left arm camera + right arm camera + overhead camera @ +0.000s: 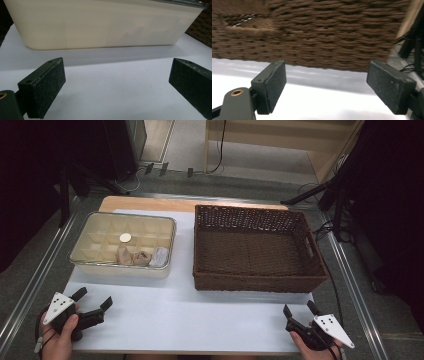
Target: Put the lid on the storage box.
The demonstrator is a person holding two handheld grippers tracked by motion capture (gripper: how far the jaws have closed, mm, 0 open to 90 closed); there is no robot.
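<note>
A cream divided organiser box (85, 261) stands on the white table at the left; its compartments hold a round pale disc (125, 238), crumpled tan pieces (132, 256) and a small clear packet (159, 256). To its right sits a dark brown woven basket (257, 282) with nothing inside. My left gripper (93, 299) rests open near the front left edge, its jaws facing the box's cream wall (100, 27). At the front right my right gripper (300, 309) is open too, facing the basket's woven side (324, 42). Nothing lies between either pair of pads.
White table surface (190, 310) stretches between the two grippers in front of the containers. Metal rails run along both table sides. Cables and dark stands lie on the floor beyond the far edge.
</note>
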